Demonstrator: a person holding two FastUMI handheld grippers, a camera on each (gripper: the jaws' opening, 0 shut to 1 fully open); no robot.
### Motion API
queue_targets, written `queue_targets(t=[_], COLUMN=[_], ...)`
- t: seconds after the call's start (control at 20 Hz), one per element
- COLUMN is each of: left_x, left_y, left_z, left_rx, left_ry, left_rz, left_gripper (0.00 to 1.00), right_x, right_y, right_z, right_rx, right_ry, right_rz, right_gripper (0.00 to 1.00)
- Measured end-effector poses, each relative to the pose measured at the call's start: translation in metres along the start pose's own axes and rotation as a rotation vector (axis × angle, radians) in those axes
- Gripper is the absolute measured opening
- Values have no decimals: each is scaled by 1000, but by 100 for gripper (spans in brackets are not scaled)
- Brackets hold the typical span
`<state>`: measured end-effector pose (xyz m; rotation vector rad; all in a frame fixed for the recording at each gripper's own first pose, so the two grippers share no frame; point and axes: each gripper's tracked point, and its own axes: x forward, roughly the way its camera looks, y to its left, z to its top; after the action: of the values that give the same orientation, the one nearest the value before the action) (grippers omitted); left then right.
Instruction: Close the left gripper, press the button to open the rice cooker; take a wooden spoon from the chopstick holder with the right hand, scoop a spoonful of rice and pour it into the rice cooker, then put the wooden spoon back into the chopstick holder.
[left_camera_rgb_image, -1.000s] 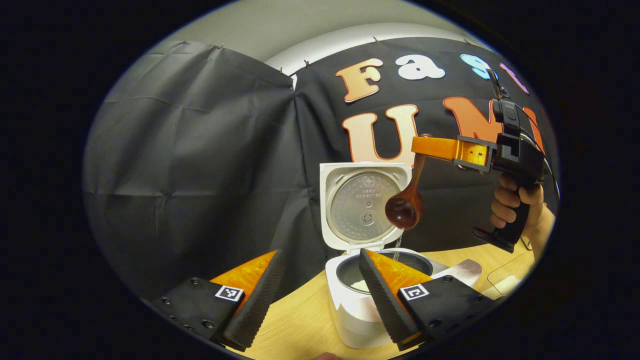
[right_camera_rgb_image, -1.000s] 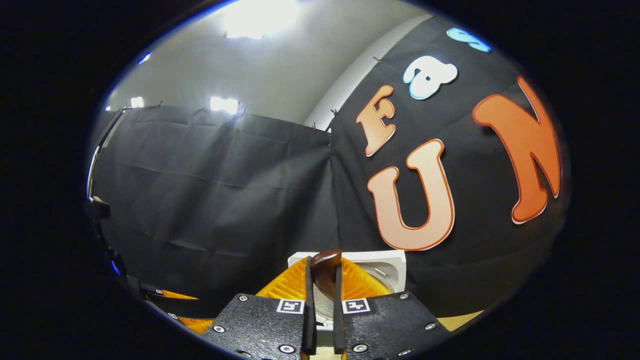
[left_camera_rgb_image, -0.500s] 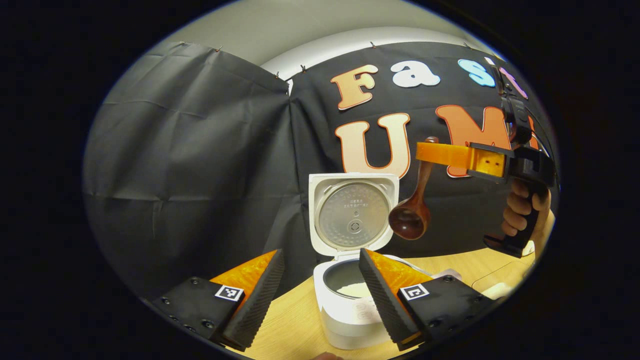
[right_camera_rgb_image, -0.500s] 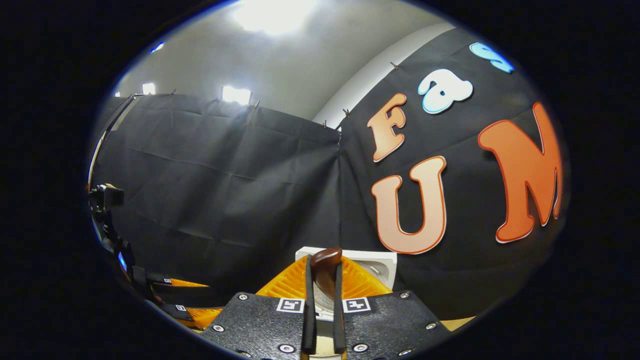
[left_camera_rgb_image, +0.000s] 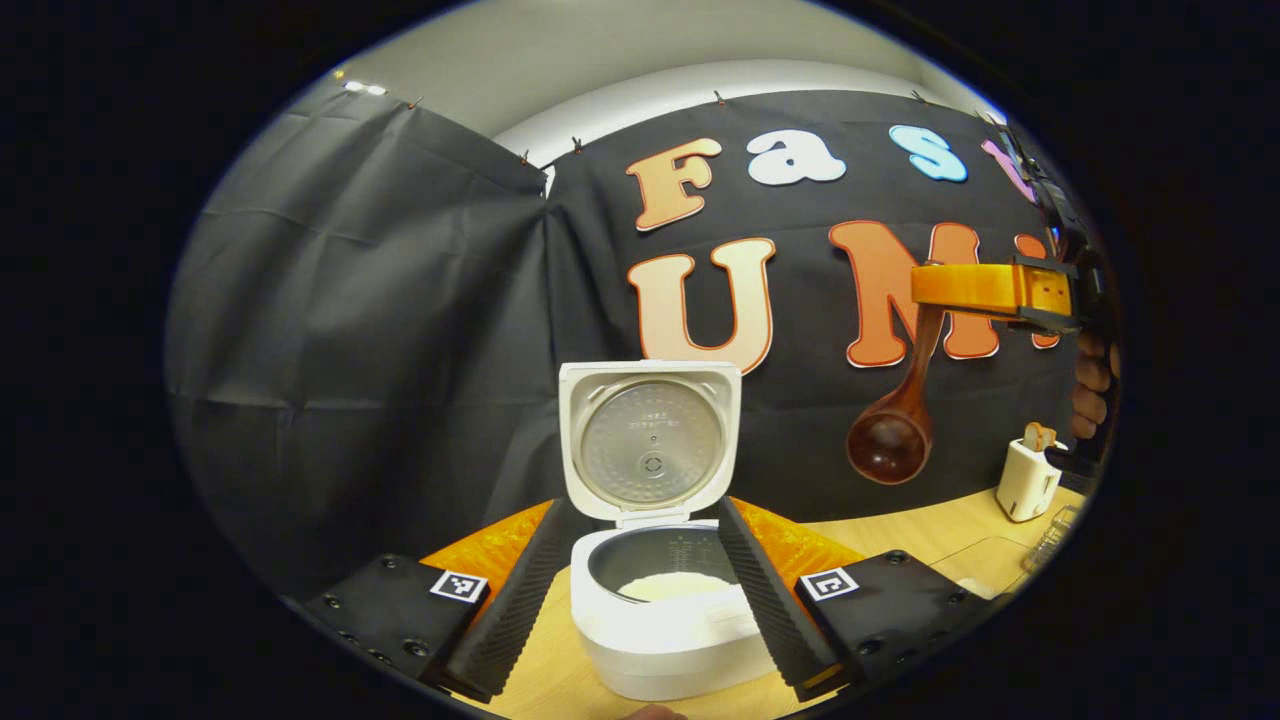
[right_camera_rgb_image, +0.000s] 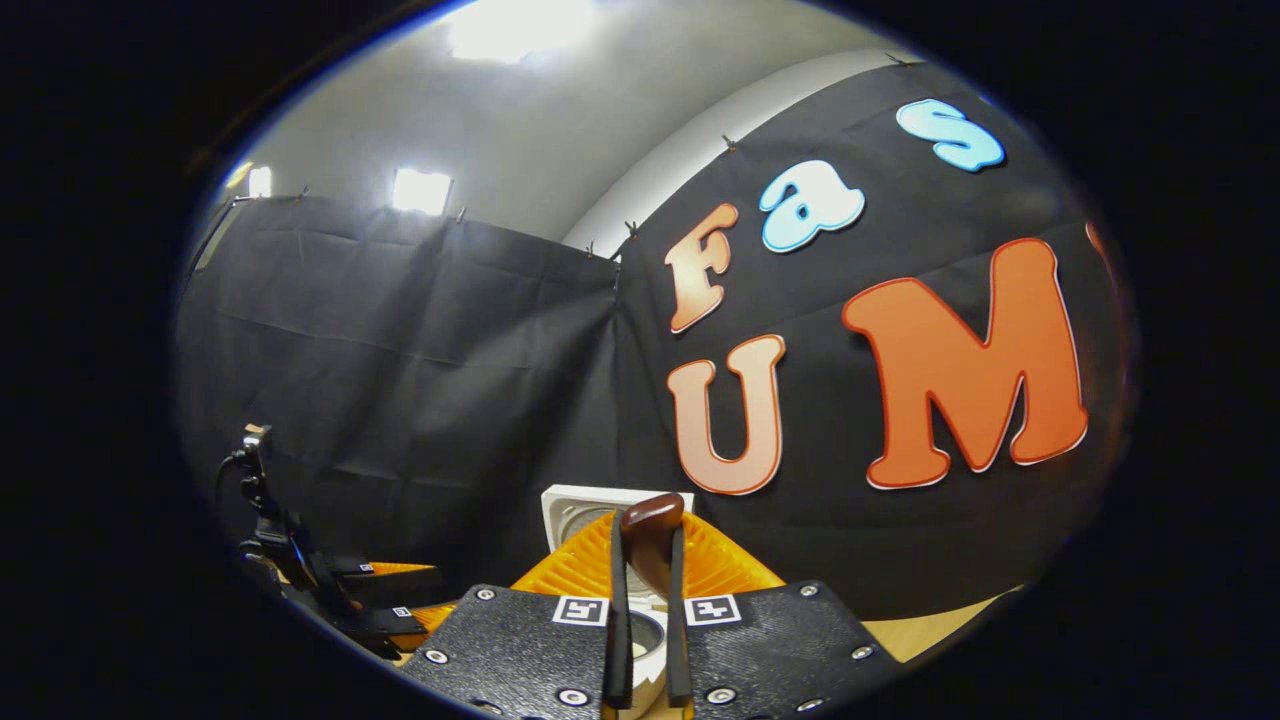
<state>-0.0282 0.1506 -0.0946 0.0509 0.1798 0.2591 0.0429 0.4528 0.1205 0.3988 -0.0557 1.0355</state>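
The white rice cooker (left_camera_rgb_image: 660, 630) stands open on the wooden table, its lid (left_camera_rgb_image: 650, 440) upright and white rice (left_camera_rgb_image: 672, 585) in the pot. My left gripper (left_camera_rgb_image: 640, 590) is open, one finger on each side of the cooker, not touching it. Up at the right, my right gripper (left_camera_rgb_image: 930, 283) is shut on the handle of the wooden spoon (left_camera_rgb_image: 893, 435), which hangs bowl down, to the right of the cooker. In the right gripper view, the right gripper (right_camera_rgb_image: 648, 530) pinches the spoon handle (right_camera_rgb_image: 652, 520); the cooker lid (right_camera_rgb_image: 572, 505) and the left gripper (right_camera_rgb_image: 415, 595) lie beyond.
A small white chopstick holder (left_camera_rgb_image: 1024, 480) stands at the table's far right, below the hand (left_camera_rgb_image: 1088, 395) that holds the right gripper. A pale tray (left_camera_rgb_image: 985, 565) and a clear container (left_camera_rgb_image: 1052, 540) lie in front of it. Black cloth walls close the back and left.
The right gripper has carried the spoon to the right, away from above the cooker's pot. The left gripper has shifted so that the cooker now sits centred between its fingers.
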Motion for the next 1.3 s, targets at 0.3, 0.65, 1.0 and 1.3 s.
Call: queue_targets(t=[0.3,0.65,1.0,1.3], left_x=[-9,-8,-12,-16], left_y=[-29,-69,-100,-104], left_z=[-17,-29,-41,-45], left_rx=[-11,-24,-22,-7], left_ry=[31,69,113,135], left_rz=[-36,-103,-150,-140], left_gripper=[96,100,98,98], right_x=[-94,-206,-289,-318], right_y=[-67,-149,-199,-239], right_z=[-18,-5,-26,-68], right_rx=[-5,-37,28,158], right_ry=[92,103,132,149], right_rz=[-155,-431,-616,-738], right_gripper=[13,13,13,13])
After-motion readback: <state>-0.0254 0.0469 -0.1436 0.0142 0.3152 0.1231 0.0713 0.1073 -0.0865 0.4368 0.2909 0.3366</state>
